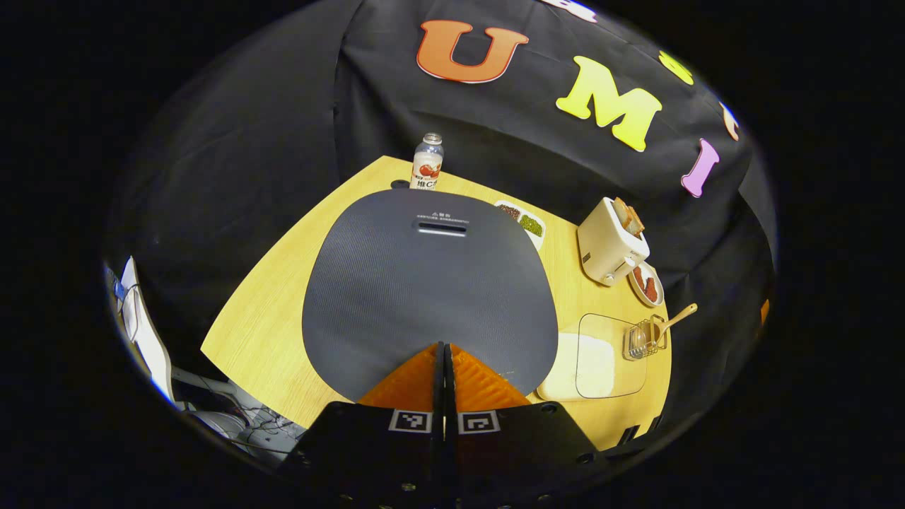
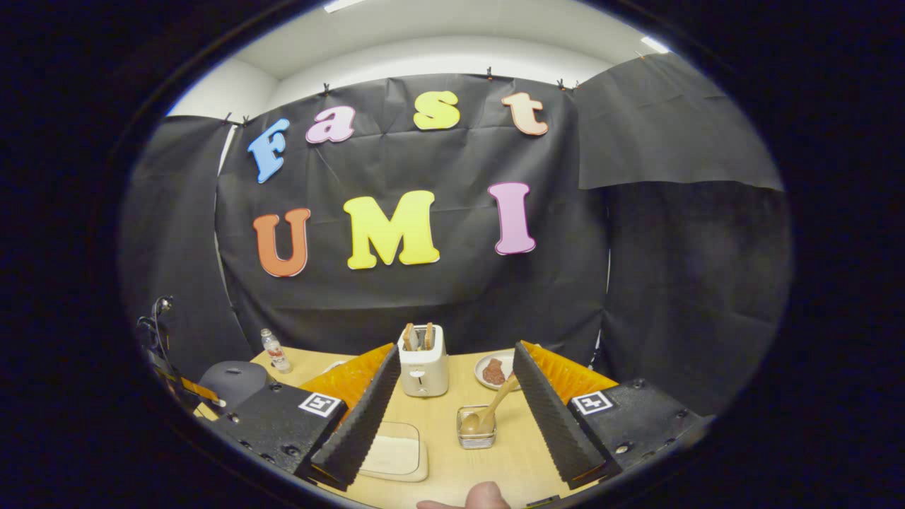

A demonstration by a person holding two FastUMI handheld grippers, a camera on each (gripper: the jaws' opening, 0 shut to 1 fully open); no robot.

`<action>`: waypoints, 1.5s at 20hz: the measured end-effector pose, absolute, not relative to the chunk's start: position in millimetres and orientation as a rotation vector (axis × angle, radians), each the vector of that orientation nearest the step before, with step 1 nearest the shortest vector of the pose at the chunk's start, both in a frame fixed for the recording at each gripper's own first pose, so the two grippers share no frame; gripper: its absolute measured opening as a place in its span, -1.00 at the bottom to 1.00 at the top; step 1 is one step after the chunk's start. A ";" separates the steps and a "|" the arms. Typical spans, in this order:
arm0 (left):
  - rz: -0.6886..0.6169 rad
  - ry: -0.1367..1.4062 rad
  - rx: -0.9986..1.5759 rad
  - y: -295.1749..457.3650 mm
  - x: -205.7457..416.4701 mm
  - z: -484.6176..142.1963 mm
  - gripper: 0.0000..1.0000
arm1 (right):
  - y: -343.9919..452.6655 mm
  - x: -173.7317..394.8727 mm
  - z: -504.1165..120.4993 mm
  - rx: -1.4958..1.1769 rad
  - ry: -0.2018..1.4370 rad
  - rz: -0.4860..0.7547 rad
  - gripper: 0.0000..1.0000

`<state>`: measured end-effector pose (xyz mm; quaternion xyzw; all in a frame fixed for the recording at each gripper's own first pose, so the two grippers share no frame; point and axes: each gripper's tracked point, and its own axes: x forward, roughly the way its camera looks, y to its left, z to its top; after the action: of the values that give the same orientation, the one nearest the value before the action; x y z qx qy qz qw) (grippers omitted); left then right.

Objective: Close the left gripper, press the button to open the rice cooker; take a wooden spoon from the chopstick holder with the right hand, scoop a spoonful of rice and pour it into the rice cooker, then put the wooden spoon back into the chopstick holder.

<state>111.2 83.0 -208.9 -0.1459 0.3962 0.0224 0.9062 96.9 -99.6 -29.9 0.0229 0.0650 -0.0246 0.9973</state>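
The wire chopstick holder [image 2: 476, 427] stood on the wooden tabletop [image 2: 452, 466], and the wooden spoon [image 2: 488, 411] rested in it with its bowl down inside the basket and its handle slanting up and away toward the small plate [image 2: 493, 370] beyond, so its long axis ran from the holder toward the back edge of the tabletop. In the left gripper view the same chopstick holder [image 1: 643, 339] sat near the tabletop's right edge, with the wooden spoon [image 1: 672, 322] leaning out to the right. Beside the holder lay a clear-lidded rice container [image 2: 393, 452] with white rice inside; in the left gripper view the rice container [image 1: 597, 364] was partly hidden behind the rice cooker [image 1: 428, 283], whose dark lid was down. A toaster [image 2: 423, 360] held two slices of bread in its slots, and the plate next to it carried reddish food that was hard to make out. A divided dish [image 1: 524, 220] behind the cooker held dark and green contents, half hidden by the lid. A bottle [image 1: 427, 162] stood at the tabletop's far corner. The left gripper [image 1: 444, 360] had its fingers pressed together with nothing between them, poised over the cooker's near rim. The right gripper [image 2: 452, 403] was spread wide and empty, hovering with the holder seen between its fingers.
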 end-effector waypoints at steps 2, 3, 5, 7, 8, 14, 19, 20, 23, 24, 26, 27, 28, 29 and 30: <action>0.062 0.757 -0.303 84.9 113.5 -190.6 -1.00 | -100.8 94.2 -20.7 0.036 0.113 -0.048 1.00; 0.065 0.704 -0.292 86.6 116.6 -177.1 -1.00 | -102.4 93.5 -17.2 0.031 0.106 -0.049 1.00; 0.075 0.593 -0.267 91.4 127.2 -147.5 -1.00 | -103.5 92.1 -12.8 0.022 0.101 -0.048 1.00; 0.086 0.496 -0.240 95.0 136.2 -116.9 -0.98 | -104.3 93.7 -8.5 0.015 0.095 -0.045 1.00; 0.083 0.452 -0.221 94.7 141.3 -100.5 -0.98 | -104.5 93.2 -5.8 0.013 0.089 -0.043 1.00; 0.091 0.239 -0.103 98.5 167.5 -38.1 0.00 | -114.2 93.1 1.3 0.009 0.071 -0.051 1.00; 0.101 0.121 -0.119 94.0 156.0 -3.3 0.56 | -140.4 90.0 -17.0 0.002 0.108 -0.089 1.00; 0.105 0.110 -0.110 92.5 150.5 -0.4 0.86 | -145.1 89.4 -20.5 0.004 0.116 -0.095 1.00; 0.112 0.084 -0.084 82.0 134.0 5.4 0.89 | -157.9 86.2 -37.8 -0.002 0.156 -0.110 1.00; 0.098 0.075 -0.092 72.7 129.2 9.2 0.89 | -161.3 85.6 -42.1 -0.003 0.167 -0.115 1.00; 0.088 0.056 -0.097 60.8 117.7 15.2 0.89 | -165.0 85.2 -50.0 -0.006 0.182 -0.117 1.00; 0.076 0.055 -0.096 52.8 111.7 15.0 0.89 | -166.2 86.1 -54.5 -0.002 0.190 -0.115 1.00; 0.061 0.055 -0.088 43.4 106.2 14.0 0.89 | -166.1 87.7 -59.8 0.005 0.201 -0.106 1.00; 0.052 0.056 -0.074 35.3 102.4 11.6 0.89 | -164.6 90.7 -66.6 0.012 0.217 -0.093 1.00; 0.045 0.053 -0.059 28.1 97.8 13.1 0.89 | -162.9 94.7 -73.1 0.018 0.233 -0.080 1.00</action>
<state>97.8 28.1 13.1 -0.0297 0.0267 0.0227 0.9989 94.7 -162.9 -73.1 0.0091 0.1163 -0.0397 0.9924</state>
